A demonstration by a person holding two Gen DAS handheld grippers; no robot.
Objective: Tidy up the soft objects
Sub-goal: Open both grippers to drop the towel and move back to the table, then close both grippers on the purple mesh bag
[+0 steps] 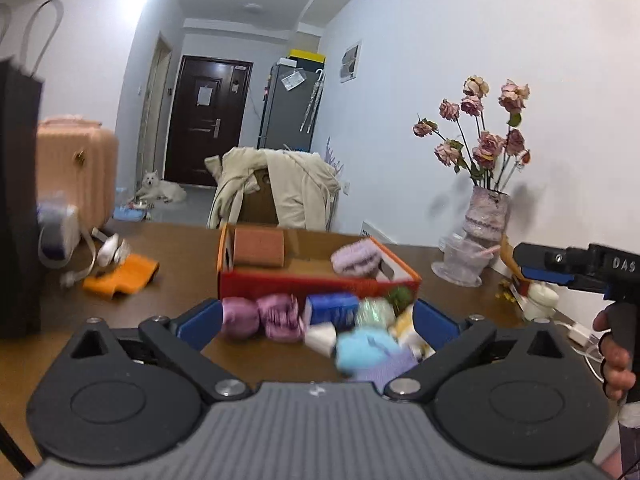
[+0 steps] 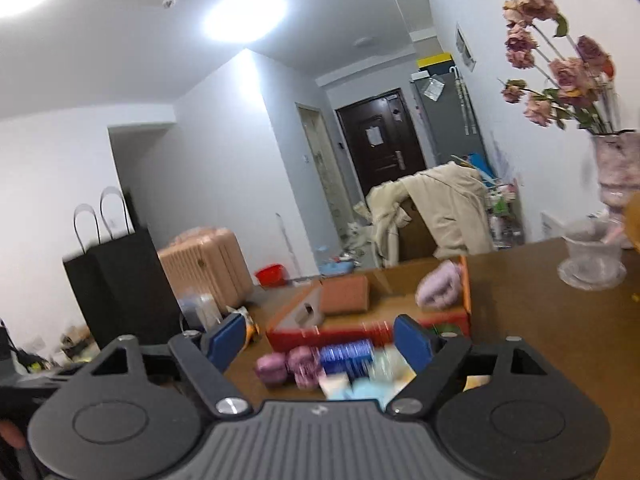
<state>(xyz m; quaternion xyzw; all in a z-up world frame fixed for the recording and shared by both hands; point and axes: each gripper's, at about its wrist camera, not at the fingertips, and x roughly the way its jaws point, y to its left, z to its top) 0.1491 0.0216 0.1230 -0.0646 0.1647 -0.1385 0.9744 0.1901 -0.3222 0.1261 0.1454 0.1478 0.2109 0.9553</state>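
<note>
An orange-red cardboard box [image 1: 316, 280] lies open on the brown table, with a brown sponge block [image 1: 259, 247] and a lilac fuzzy item [image 1: 356, 258] inside. In front of it is a blurred pile of soft things: two purple balls [image 1: 239, 317], a blue pack [image 1: 332, 308], a white block [image 1: 320, 338] and a light blue fluffy piece [image 1: 366, 350]. My left gripper [image 1: 318, 320] stands open before the pile, gripping nothing. My right gripper [image 2: 320, 338] is open too, facing the same box [image 2: 296, 336] and blue pack [image 2: 348, 356]. An orange cloth [image 1: 122, 276] lies to the left.
A vase of dried roses [image 1: 486, 216] and a glass bowl [image 1: 460, 264] stand at the right by the wall. A black paper bag [image 1: 18, 200] stands at the left edge. Behind the table is a chair draped with a beige coat [image 1: 276, 188]; a white dog [image 1: 160, 190] lies on the floor.
</note>
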